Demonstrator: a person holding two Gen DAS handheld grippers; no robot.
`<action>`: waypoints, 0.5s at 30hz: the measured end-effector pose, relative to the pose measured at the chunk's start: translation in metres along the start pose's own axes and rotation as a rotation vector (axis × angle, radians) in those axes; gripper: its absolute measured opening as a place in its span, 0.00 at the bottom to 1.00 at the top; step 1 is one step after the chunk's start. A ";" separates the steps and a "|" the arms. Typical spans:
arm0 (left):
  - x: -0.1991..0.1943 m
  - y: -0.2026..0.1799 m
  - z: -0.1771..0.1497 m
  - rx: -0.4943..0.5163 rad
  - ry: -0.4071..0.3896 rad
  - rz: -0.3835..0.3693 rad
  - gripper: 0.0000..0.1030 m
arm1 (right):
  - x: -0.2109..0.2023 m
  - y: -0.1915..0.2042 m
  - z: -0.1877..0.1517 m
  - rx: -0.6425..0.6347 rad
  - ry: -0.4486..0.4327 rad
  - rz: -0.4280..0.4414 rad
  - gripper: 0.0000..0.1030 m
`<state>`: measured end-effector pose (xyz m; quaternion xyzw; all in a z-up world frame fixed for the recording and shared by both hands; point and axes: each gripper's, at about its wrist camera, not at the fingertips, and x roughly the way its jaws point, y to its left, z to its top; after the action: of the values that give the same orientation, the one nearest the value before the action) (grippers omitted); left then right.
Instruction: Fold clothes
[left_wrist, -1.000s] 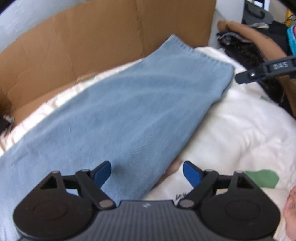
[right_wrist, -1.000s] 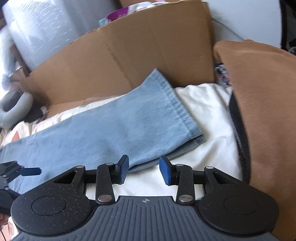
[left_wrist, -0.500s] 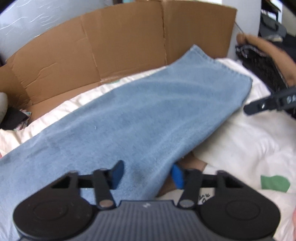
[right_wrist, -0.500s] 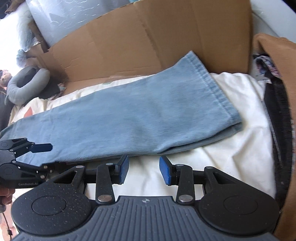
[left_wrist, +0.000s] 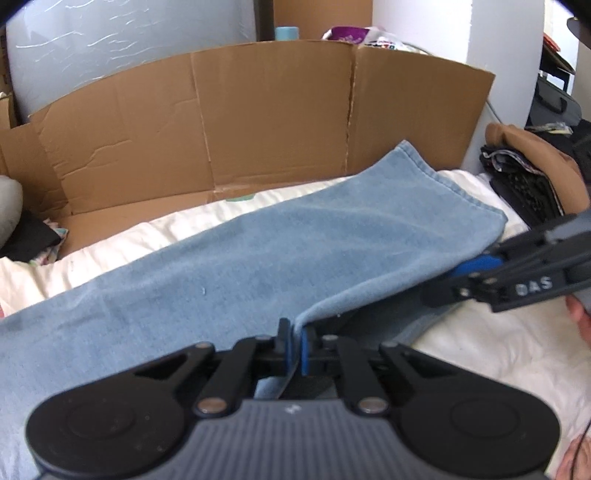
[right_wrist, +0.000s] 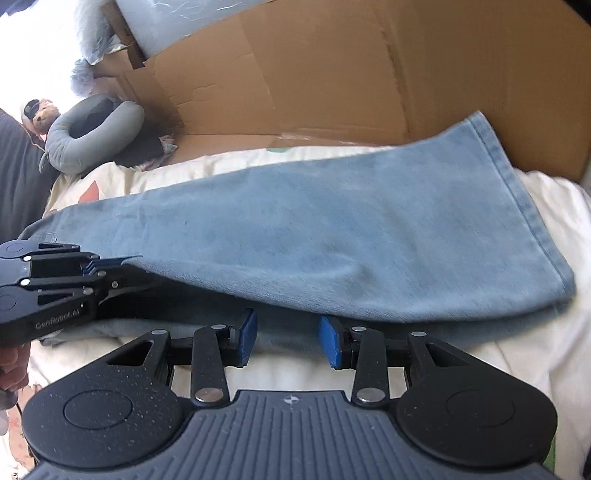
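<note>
Light blue jeans lie stretched across a white quilt, the leg hem to the far right. My left gripper is shut on the jeans' near edge and lifts the top layer a little; it also shows in the right wrist view. My right gripper is open, its blue pads on either side of the jeans' near edge, close to the hem end. It shows from the side in the left wrist view.
A flattened cardboard sheet stands behind the quilt. A brown garment on dark clothes is piled at the right. A grey neck pillow lies at the far left.
My left gripper closed on the jeans' near edge and raised it. My right gripper moved in to the jeans' edge and opened wider.
</note>
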<state>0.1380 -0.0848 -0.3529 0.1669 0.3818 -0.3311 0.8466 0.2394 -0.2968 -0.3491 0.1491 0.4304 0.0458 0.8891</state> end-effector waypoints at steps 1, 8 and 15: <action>0.000 0.000 -0.001 0.000 0.001 -0.002 0.05 | 0.003 0.002 0.002 -0.005 -0.001 -0.002 0.42; 0.000 -0.002 -0.006 0.013 0.011 -0.014 0.05 | 0.026 0.003 -0.008 -0.013 0.079 -0.018 0.43; 0.006 -0.011 -0.023 0.045 0.056 -0.044 0.05 | 0.020 0.004 -0.027 -0.038 0.097 -0.008 0.47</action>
<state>0.1211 -0.0833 -0.3728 0.1868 0.4014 -0.3534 0.8241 0.2308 -0.2828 -0.3791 0.1282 0.4726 0.0573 0.8700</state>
